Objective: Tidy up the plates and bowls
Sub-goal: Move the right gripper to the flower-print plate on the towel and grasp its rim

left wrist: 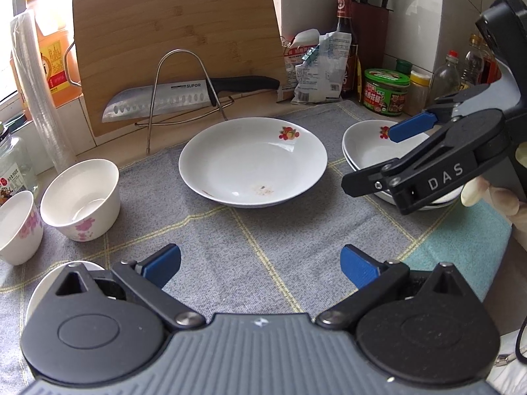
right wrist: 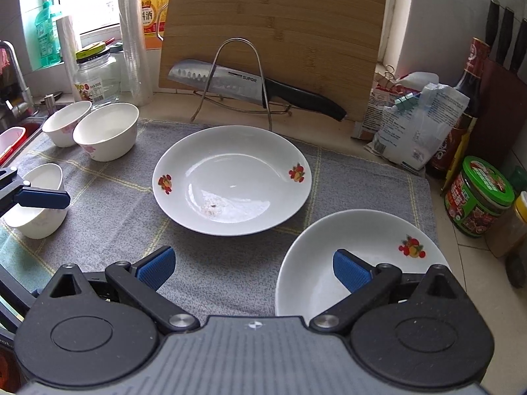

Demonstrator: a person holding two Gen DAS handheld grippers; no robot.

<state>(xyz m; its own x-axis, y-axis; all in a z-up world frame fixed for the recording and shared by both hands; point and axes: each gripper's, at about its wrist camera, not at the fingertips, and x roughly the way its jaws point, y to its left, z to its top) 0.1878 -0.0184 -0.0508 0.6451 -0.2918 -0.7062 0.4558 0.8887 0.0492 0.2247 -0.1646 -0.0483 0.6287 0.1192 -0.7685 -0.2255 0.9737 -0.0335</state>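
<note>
Left wrist view: left gripper (left wrist: 260,265) jaws spread wide, nothing between the blue pads, hovering over the grey checked cloth (left wrist: 230,240). Centre of the cloth: white deep plate (left wrist: 253,161) with a fruit print on the far rim and a small brown stain near the front. Right of it, a stack of matching plates (left wrist: 365,146), at least two rims visible. The right gripper (left wrist: 378,158) reaches in from the right above that stack, fingers apart, no contact seen with the rim. A gloved hand (left wrist: 494,197) is behind it at the right edge. Left side: two white bowls with pink flower print (left wrist: 82,197), touching, the nearer-left one cut by the frame. Far side: bamboo cutting board (left wrist: 178,52) leaning on the wall, SUPOR knife (left wrist: 171,98) in a wire rack in front of it.

Right wrist view: right gripper (right wrist: 253,268) released, empty; right pad over the near-left rim of the plate stack (right wrist: 372,240), left pad over bare cloth. Single deep plate sits centre, well apart from the stack. Far left: two flower-print bowls side by side. Near left: a third bowl (right wrist: 36,210) with a blue pad of the left gripper (right wrist: 42,197) across it; cannot tell if it touches. Green-lid jar (right wrist: 477,197) at right, off the cloth.
</note>
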